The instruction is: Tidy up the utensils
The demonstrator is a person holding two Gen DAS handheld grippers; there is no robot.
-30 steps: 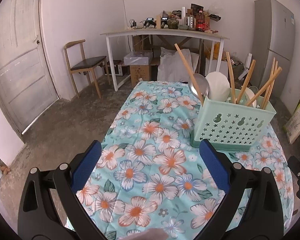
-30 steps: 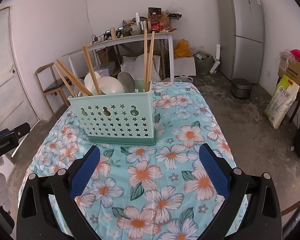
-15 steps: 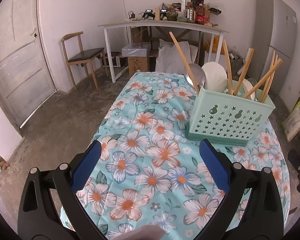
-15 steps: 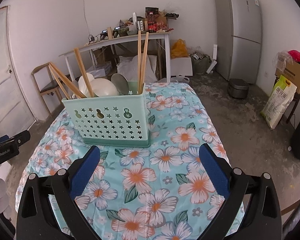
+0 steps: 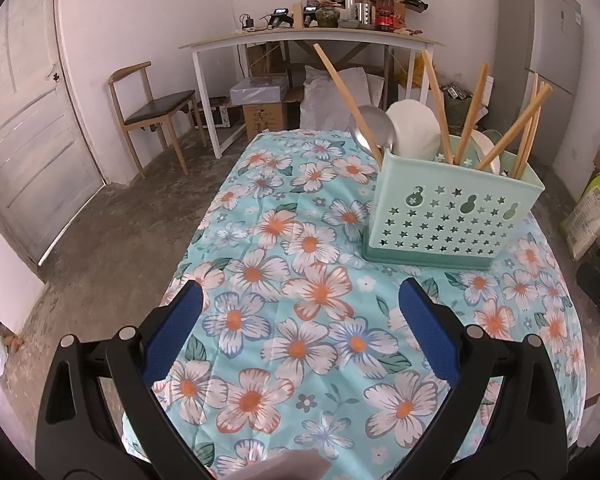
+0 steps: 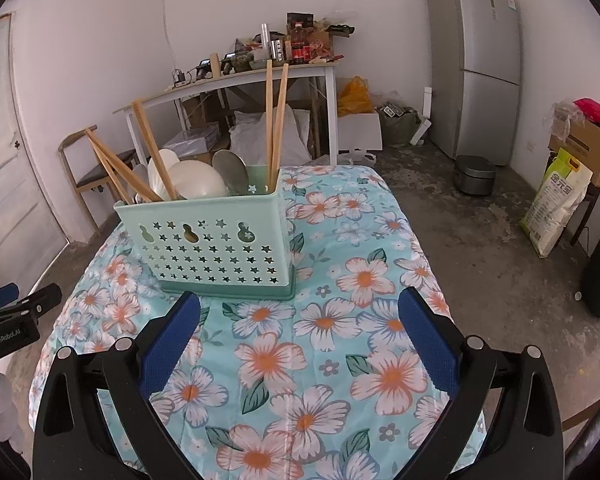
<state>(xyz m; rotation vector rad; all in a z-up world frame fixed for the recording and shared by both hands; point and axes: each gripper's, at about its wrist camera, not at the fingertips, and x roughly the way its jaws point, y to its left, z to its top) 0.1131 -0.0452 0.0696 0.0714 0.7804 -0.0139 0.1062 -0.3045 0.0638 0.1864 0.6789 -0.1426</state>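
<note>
A mint green utensil caddy [image 5: 452, 212] with star holes stands on the floral tablecloth [image 5: 300, 280]; it also shows in the right wrist view [image 6: 216, 240]. It holds several wooden chopsticks [image 5: 348, 96], a metal spoon [image 5: 374, 130] and white spoons [image 5: 414, 128]. My left gripper [image 5: 300, 312] is open and empty, low over the cloth, short and left of the caddy. My right gripper [image 6: 298, 316] is open and empty, just in front of the caddy's base.
The left gripper [image 6: 8, 316] shows at the right view's left edge. Behind the table are a wooden chair [image 5: 152, 108], a white desk [image 5: 312, 40] with clutter, boxes, a grey fridge [image 6: 476, 60], a rice cooker [image 6: 474, 174] and a sack [image 6: 556, 200].
Both grippers have pulled back and risen a little from the caddy. Both stay open and empty. The caddy has not moved.
</note>
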